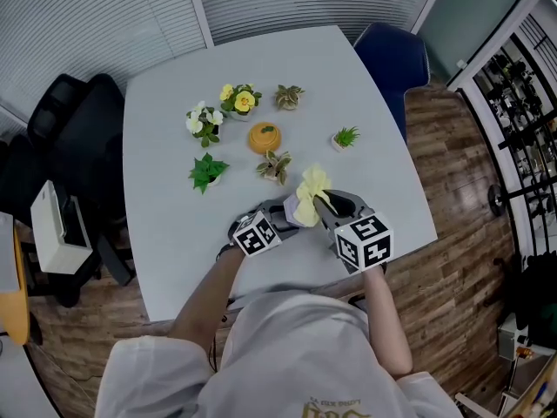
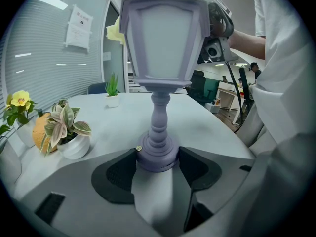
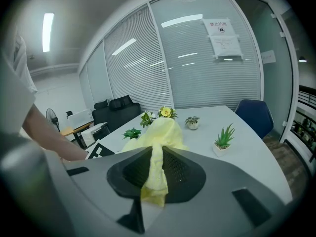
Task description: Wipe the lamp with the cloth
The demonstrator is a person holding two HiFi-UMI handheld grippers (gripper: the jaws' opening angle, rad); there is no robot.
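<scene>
the left tool (image 2: 157, 168) pinches the lamp (image 2: 162, 43) by its foot, so the lamp stands up right in front of it. the right tool (image 3: 155, 177) grips the yellow cloth (image 3: 159, 132) near the lamp's top. hold the foot tight and rub softly, side after side, so the lamp won't tip.

Head view overhead; gripper views close

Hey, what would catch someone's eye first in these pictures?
A pale lilac lantern-shaped lamp is held upright, its round base clamped in the left gripper. A soft yellow cloth is pinched in the right gripper beside it; small potted plants dot the white table behind.
</scene>
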